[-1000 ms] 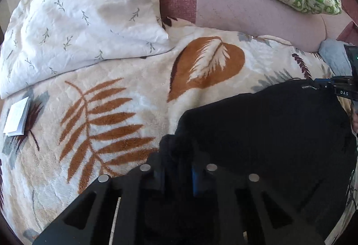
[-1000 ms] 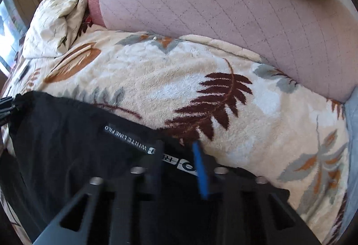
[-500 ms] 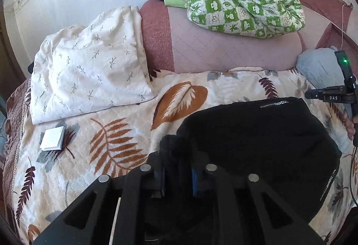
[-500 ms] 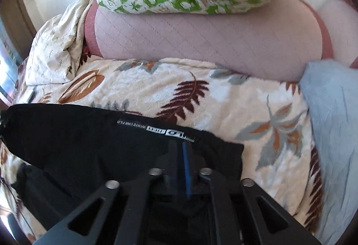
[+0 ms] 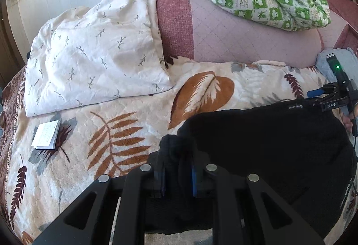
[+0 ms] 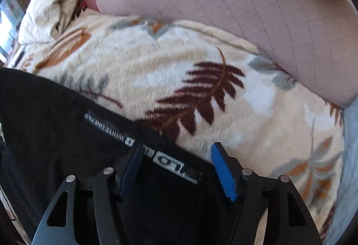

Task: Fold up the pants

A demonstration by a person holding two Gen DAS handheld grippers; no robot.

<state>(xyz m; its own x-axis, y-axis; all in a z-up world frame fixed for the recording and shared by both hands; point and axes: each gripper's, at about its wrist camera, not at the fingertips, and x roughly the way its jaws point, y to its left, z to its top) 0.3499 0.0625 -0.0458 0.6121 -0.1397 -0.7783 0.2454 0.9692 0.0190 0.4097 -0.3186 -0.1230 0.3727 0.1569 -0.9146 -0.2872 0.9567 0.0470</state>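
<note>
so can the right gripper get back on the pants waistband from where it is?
Probably yes. The right gripper has just been opening, and its jaws now straddle the printed waistband of the black pants without pressing on it. Nothing lies between. The left gripper is shut on the far corner.

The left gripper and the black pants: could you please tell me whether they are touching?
Touching. The left wrist view shows the left gripper with its jaws closed on a bunched fold of the black pants, the fabric pinched between the blue pads.
</note>
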